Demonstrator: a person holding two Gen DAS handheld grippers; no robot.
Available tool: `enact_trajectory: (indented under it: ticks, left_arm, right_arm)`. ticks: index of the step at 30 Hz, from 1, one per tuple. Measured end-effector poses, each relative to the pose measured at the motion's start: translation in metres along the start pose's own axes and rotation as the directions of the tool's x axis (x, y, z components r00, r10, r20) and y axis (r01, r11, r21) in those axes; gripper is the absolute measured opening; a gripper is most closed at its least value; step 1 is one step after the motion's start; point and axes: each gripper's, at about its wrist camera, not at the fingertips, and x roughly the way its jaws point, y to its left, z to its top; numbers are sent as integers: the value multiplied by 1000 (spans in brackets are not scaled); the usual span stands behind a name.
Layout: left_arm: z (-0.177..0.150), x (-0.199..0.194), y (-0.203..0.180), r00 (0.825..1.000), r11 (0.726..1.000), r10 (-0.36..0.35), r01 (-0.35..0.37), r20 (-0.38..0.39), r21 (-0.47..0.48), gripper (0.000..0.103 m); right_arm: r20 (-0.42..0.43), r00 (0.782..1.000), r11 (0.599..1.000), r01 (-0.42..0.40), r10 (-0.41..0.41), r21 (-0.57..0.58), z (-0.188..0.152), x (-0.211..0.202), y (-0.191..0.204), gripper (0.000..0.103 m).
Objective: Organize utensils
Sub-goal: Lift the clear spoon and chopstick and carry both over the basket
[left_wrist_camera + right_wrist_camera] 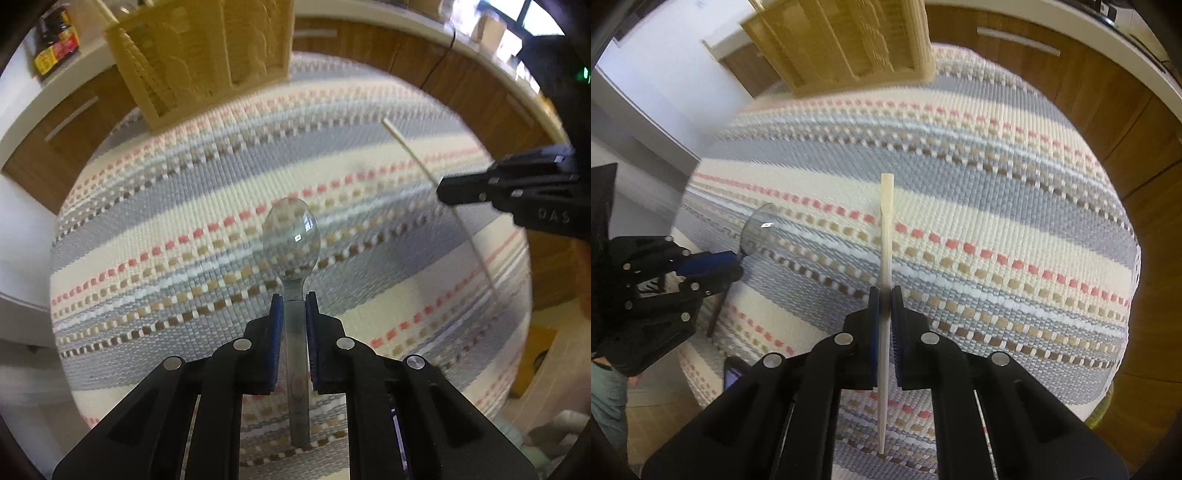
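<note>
Woven striped cloth (997, 177) covers the table, with the wooden utensil holder (207, 55) at its far edge. Left gripper (294, 299) pinches a clear spoon (291, 236) by its handle and right gripper (885, 295) pinches a chopstick (886, 229), both apparently lifted and aimed holder-ward for slotting in.

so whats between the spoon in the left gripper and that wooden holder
Only bare striped mat separates the spoon from the wooden holder; the left wrist view shows this.

Black left gripper (294, 310), blue-padded jaws, silver screws, black right gripper (885, 299)
</note>
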Motion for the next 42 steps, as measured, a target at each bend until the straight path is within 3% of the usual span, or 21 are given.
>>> enact_trajectory:
  ticks: [5,9,11,14,16,19,21,24,28,32,35,39,42]
  left_arm:
    - [4,-50,14,981,997,-47,56,189,-45,10]
    - [17,-96,23,942,996,-34,62,333,-71,10]
    - [27,-124,29,910,991,-51,96,412,-89,10]
    - [40,-160,33,849,990,-56,115,525,-82,10]
    - [50,-179,34,807,988,-52,126,589,-86,10]
    - [66,-198,44,753,978,-60,176,655,-113,10]
    - [73,-204,49,730,970,-70,209,680,-125,10]
    - [89,-212,54,687,971,-29,192,726,-143,10]
    - [112,-210,72,664,960,-9,215,748,-180,10]
    - [134,-197,88,642,960,32,193,766,-202,10]
    - [148,-181,100,629,960,72,166,774,-225,10]
    - [158,-159,114,597,951,163,115,785,-286,10]
    - [160,-145,121,574,947,202,91,794,-307,10]
  right_arm:
    - [136,984,993,-108,113,-44,6,-51,3,5]
    - [269,947,983,-158,177,-90,18,-97,11,5]
    - [348,920,982,-145,180,-124,24,-120,20,5]
    - [466,863,977,-132,196,-167,35,-150,31,5]
    - [553,810,975,-103,196,-194,42,-169,39,5]
    - [635,749,974,-67,191,-214,53,-186,59,5]
    - [691,700,975,-36,180,-218,58,-194,71,5]
    - [757,633,977,2,163,-211,75,-208,77,5]
    - [832,542,982,60,120,-181,103,-218,76,5]
    - [890,455,977,190,2,-99,140,-203,73,5]
    - [891,453,978,193,-22,-74,167,-184,63,5]
    - [886,460,977,206,-55,-46,190,-158,49,5]
    - [877,476,980,193,-59,-39,201,-139,35,5]
